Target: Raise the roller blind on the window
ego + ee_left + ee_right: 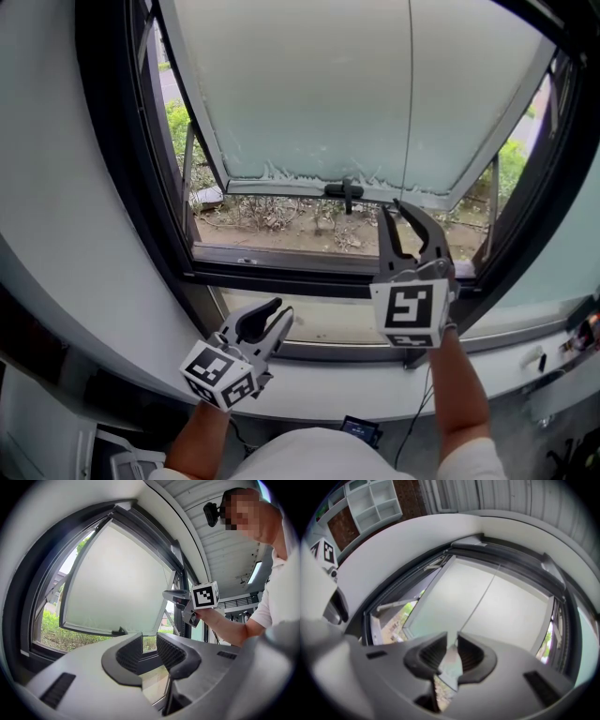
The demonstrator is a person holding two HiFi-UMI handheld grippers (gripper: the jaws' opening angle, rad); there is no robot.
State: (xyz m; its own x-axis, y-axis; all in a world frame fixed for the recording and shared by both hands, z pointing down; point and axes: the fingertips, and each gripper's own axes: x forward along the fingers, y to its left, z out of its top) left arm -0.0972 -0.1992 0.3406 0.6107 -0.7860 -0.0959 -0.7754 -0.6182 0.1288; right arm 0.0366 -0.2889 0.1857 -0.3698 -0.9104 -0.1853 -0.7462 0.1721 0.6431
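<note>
Window bay, white sill (328, 382) nearest the viewer. Left gripper (284, 309) hangs low over the sill, its 2 jaws apart with nothing between them. Right gripper (392, 207) is held higher and further in; its jaws also stand apart, and the thin pull cord (410, 94) drops from above straight into their gap (no pinch is visible). Beyond the jaw tips lies the pale panel (309, 84), either the blind or frosted glass; which cannot be told. Step in hand, by judgement: approach to the cord. The next move calls for closing on it, then a steady pull. Dark frame (141, 187) crowds both sides of the jaws; free room lies below them.
</note>
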